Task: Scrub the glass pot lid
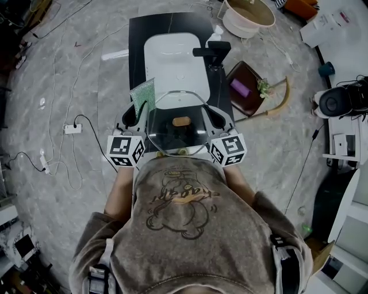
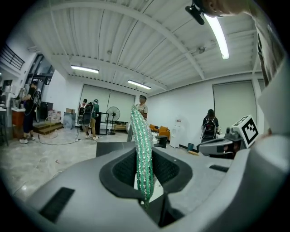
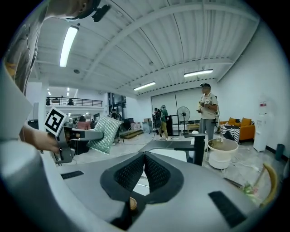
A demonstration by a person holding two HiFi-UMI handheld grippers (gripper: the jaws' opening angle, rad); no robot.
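In the head view the glass pot lid (image 1: 172, 135) with a brown knob (image 1: 181, 121) hangs in front of the person's chest, above the near end of the white sink (image 1: 172, 57). My right gripper (image 1: 214, 119) is shut on the lid's right rim. In the right gripper view its jaws (image 3: 144, 156) are closed together, and the knob (image 3: 132, 204) shows low between them. My left gripper (image 1: 138, 113) is shut on a green glittery scrub cloth (image 1: 142, 96), which stands upright left of the lid. The cloth (image 2: 140, 136) rises edge-on from the left jaws (image 2: 145, 158).
The sink sits in a black counter (image 1: 138, 34) with a black faucet (image 1: 213, 51) at its right. On the floor lie a beige basin (image 1: 250, 14), a brown tray (image 1: 244, 89) with a purple item, a power strip (image 1: 73, 128) and cables. People stand far off.
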